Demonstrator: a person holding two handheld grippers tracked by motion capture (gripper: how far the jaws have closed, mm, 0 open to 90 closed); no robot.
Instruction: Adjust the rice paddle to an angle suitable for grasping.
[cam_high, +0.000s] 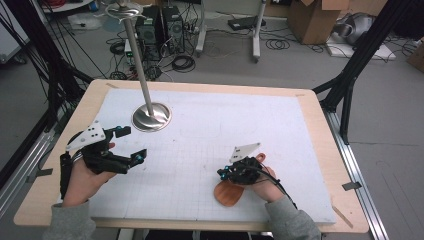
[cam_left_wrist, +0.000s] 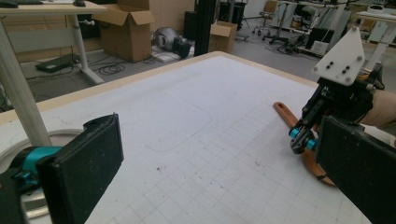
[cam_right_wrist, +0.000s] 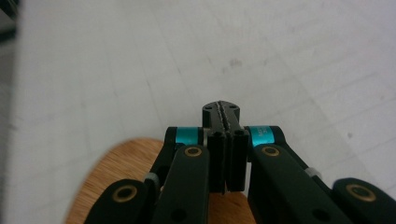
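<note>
Your right hand-held gripper (cam_high: 226, 174) is clenched empty over the brown wooden spatula (cam_high: 229, 193) near the tabletop's front edge, could shove it off; left hand-held gripper (cam_high: 134, 145) released

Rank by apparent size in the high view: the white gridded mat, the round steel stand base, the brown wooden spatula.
1. White gridded mat, by far.
2. and 3. Round steel stand base and brown wooden spatula: unsure, since the right gripper covers part of the spatula.
</note>
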